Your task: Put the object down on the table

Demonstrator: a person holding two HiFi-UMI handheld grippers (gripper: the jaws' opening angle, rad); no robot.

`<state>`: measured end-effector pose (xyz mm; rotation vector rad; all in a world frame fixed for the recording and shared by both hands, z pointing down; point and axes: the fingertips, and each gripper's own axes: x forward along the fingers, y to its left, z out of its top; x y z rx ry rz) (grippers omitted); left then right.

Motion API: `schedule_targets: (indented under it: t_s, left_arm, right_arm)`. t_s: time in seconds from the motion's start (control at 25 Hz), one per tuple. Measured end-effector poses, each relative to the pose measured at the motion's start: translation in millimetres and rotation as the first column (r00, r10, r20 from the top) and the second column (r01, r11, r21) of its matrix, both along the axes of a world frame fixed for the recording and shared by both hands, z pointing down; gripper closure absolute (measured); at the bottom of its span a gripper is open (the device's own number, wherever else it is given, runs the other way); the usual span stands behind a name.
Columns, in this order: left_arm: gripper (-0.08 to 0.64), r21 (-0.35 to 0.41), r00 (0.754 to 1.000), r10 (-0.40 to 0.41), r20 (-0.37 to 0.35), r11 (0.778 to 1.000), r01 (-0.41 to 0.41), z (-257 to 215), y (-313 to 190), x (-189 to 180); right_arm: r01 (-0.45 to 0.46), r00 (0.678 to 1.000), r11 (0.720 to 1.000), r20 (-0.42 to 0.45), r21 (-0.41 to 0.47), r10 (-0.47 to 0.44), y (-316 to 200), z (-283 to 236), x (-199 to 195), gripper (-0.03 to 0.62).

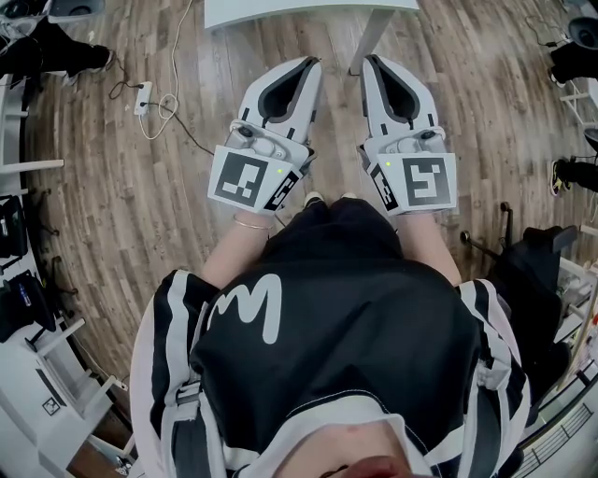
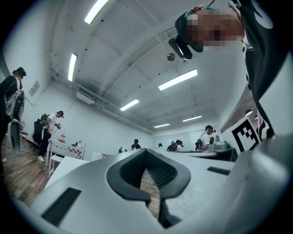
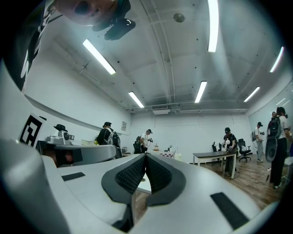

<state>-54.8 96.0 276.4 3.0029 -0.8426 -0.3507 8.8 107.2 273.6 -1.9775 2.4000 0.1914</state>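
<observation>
In the head view I hold both grippers side by side in front of my body, above the wooden floor, pointing at a white table point(image 1: 308, 11). The left gripper point(image 1: 309, 65) is shut and nothing sits between its jaws. Just to its right, the right gripper point(image 1: 371, 62) is also shut and empty. In the left gripper view the left gripper point(image 2: 146, 152) has its black pads point(image 2: 171, 176) meeting at the tips, with floor showing through the slit behind them. In the right gripper view the right gripper point(image 3: 145, 157) is closed the same way. No object to set down is visible in any view.
A white table leg point(image 1: 369, 37) stands just ahead of the right gripper. A power strip point(image 1: 142, 96) with cables lies on the floor to the left. White shelving point(image 1: 37, 373) is at the near left and a black bag point(image 1: 537, 271) at the right. People stand around a dark table point(image 3: 215, 156).
</observation>
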Motion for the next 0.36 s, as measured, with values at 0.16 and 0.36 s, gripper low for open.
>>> schedule_targets:
  t_s: [0.16,0.36]
  left_arm:
    - [0.555,-0.001,1.000,-0.002,0.003,1.000,0.002,1.1,0.6,-1.4]
    - [0.555,-0.004,1.000,-0.001,-0.003,1.000,0.001,0.6,2.7,5.4]
  right_arm:
    - [0.002,1.000,1.000,0.000,0.003,-0.002,0.3,-0.4,-2.3,0.575]
    - [-0.006,1.000,1.000,-0.011,0.011,0.006,3.3,-3.7,4.5,0.575]
